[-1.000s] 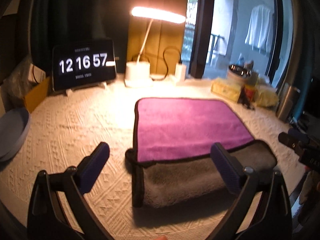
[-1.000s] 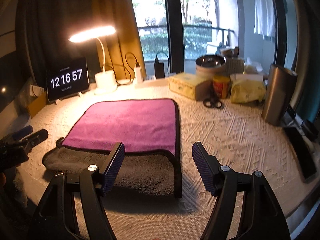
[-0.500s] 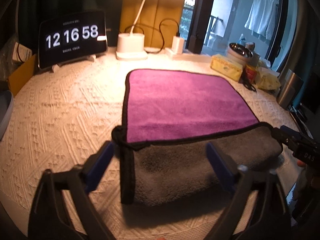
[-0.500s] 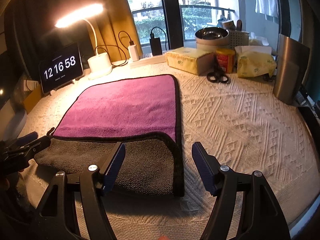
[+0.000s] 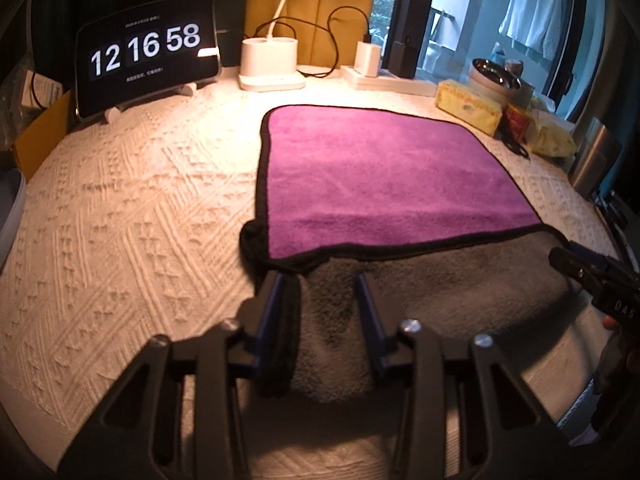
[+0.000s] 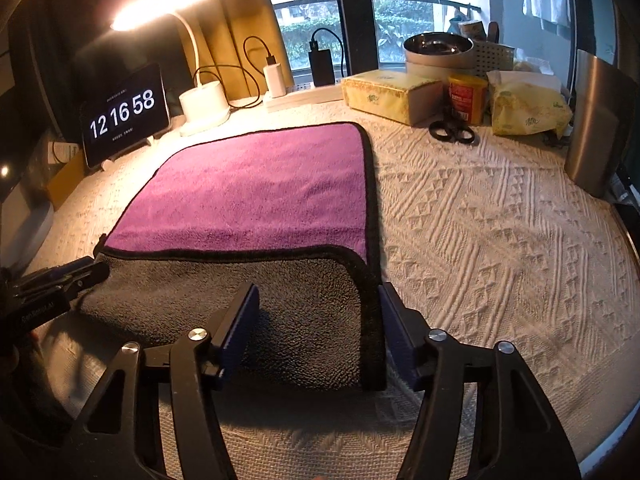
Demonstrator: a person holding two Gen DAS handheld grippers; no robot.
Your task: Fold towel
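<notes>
Both sets of jaws straddle the near corners of a purple-and-grey towel [image 5: 384, 176] spread on a cream textured tablecloth [image 5: 132, 216]. On the left gripper [image 5: 320, 312], the blue-padded fingers stand narrowly apart around the towel's near-left corner, with bunched grey fabric between them; whether they actually pinch it cannot be told. On the right gripper [image 6: 318, 320], the fingers stand wider, with the towel's black-bound right edge just inside the right finger [image 6: 394, 328] and no grip visible. The towel's near edge is turned up, showing its grey underside in front of the purple face. Behind it stand a digital clock [image 6: 122, 114] reading 12 16 58, a lit desk lamp [image 6: 204, 108], a yellow tissue box [image 6: 390, 94] and black scissors [image 6: 452, 132].
</notes>
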